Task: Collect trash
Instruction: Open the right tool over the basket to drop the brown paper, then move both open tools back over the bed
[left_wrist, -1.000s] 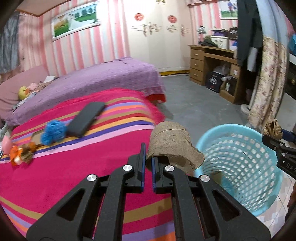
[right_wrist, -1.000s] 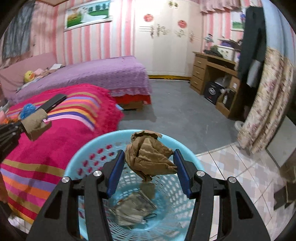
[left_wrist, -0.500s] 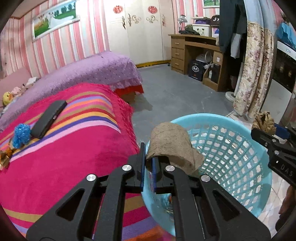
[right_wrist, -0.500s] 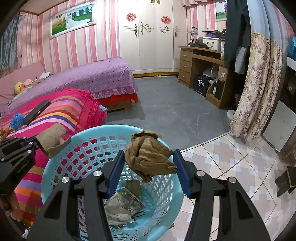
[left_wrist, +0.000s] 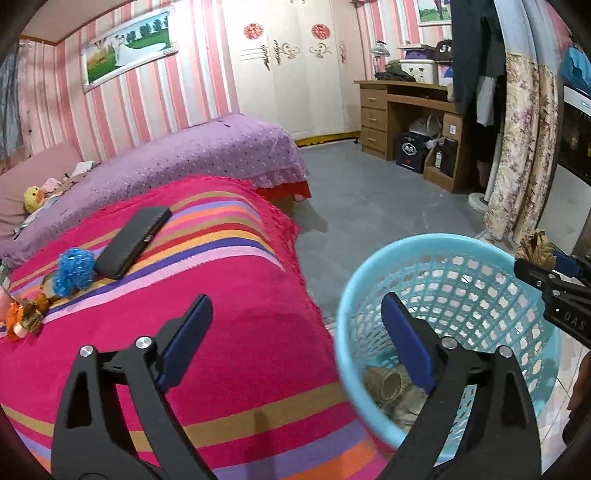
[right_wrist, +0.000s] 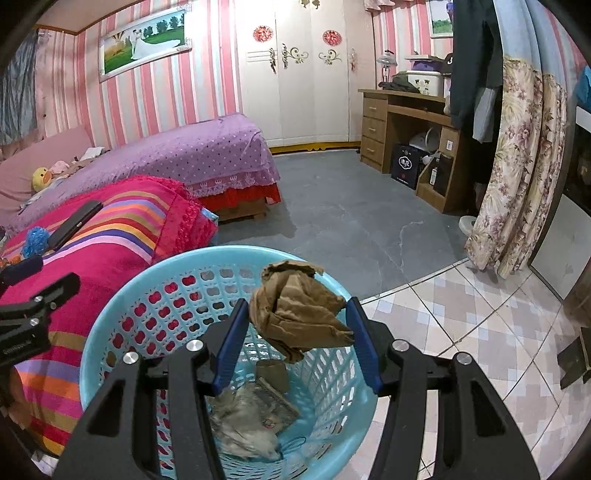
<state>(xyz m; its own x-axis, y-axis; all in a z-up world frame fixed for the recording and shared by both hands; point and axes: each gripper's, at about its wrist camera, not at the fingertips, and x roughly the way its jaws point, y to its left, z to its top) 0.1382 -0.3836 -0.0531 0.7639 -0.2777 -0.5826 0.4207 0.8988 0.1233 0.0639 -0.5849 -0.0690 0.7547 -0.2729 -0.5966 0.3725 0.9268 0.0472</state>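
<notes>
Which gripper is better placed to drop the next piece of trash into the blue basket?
Right. The right gripper holds crumpled brown paper directly above the blue basket; the left gripper is opening with nothing between its jaws.

Left of the tools stood a bed (left_wrist: 229, 332) under a bright pink striped blanket (left_wrist: 221, 258). On the blanket, ahead and to the left of the left tool, lay a flat black case (left_wrist: 133, 242), with a blue woolly ball (left_wrist: 74, 271) just beside its near end and a small orange toy (left_wrist: 24, 319) farther left. Beyond it stood a second bed (left_wrist: 192, 155) with a purple dotted cover. The floor (right_wrist: 351, 221) was grey farther off and tiled (right_wrist: 480, 332) nearer, and a light blue basket (right_wrist: 122, 321) stood on it under the right tool.
</notes>
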